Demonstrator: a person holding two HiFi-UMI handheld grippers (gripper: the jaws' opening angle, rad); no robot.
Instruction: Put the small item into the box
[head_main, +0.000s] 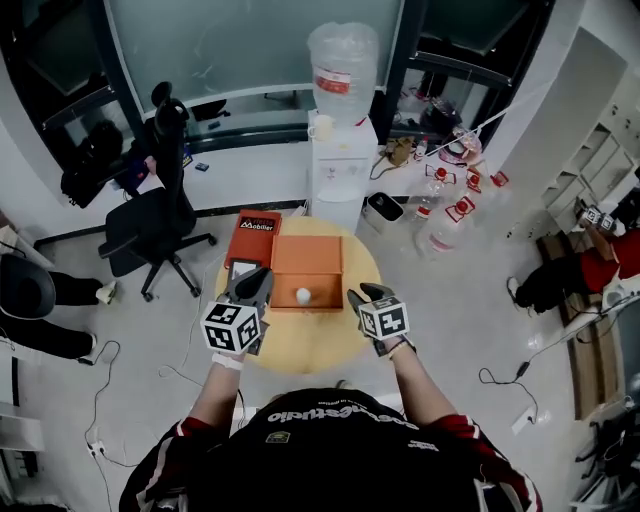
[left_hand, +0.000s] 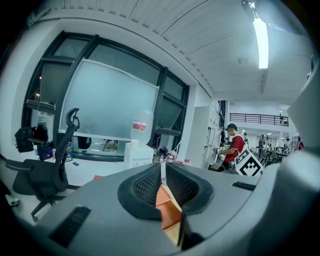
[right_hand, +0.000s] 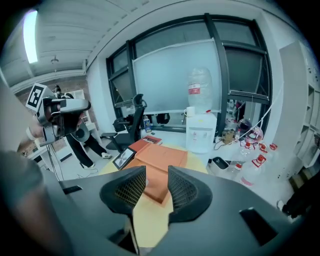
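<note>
- Office chair (head_main: 158, 215): stands on the floor well to the left of the orange box (head_main: 307, 262), off the table.
- Framed picture (head_main: 243, 270): lies flat on the round wooden table (head_main: 300, 348), just beside the left edge of the orange box.
- Red book (head_main: 252, 237): lies flat, beside the far left corner of the orange box, partly over the table edge.
- Left gripper (head_main: 258, 283): held over the table at the left front of the orange box. In the left gripper view its pads (left_hand: 150, 184) stand together at the tips with only a thin slit, and nothing is held between them. The orange box (left_hand: 163, 199) shows below the slit.
- Orange box: sits open at the middle of the table, lid folded back on the far side.
- Small white ball (head_main: 303, 296): lies inside the near compartment of the orange box, touching neither gripper.
- Water dispenser (head_main: 340, 170): stands on the floor beyond the far side of the orange box, with a clear bottle (head_main: 343, 60) on top.
- Right gripper (head_main: 364, 293): held over the table at the right front of the orange box. In the right gripper view (right_hand: 156, 176) its jaws stand apart and empty, aimed at the orange box (right_hand: 161, 161).
</note>
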